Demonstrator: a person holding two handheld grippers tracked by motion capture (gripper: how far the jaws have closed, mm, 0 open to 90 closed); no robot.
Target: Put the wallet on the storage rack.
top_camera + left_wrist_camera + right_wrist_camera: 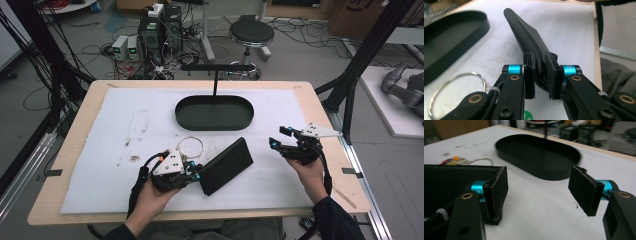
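Gripping the black pouch by its near end, the left gripper has its pads pressed on either side of the soft, folded edge — the left gripper view shows the material pinched between the jaws and running away from them as a thin, slightly textured slab seen edge-on, its far tip rounded. In the high view the pouch is a flat dark rectangle, tilted up to the right, over the white mat just in front of the oval black tray. A wire ring lies on the mat beside the left gripper. The right gripper hovers at the pouch's right, apart from it — jaws wide, nothing between the pads.
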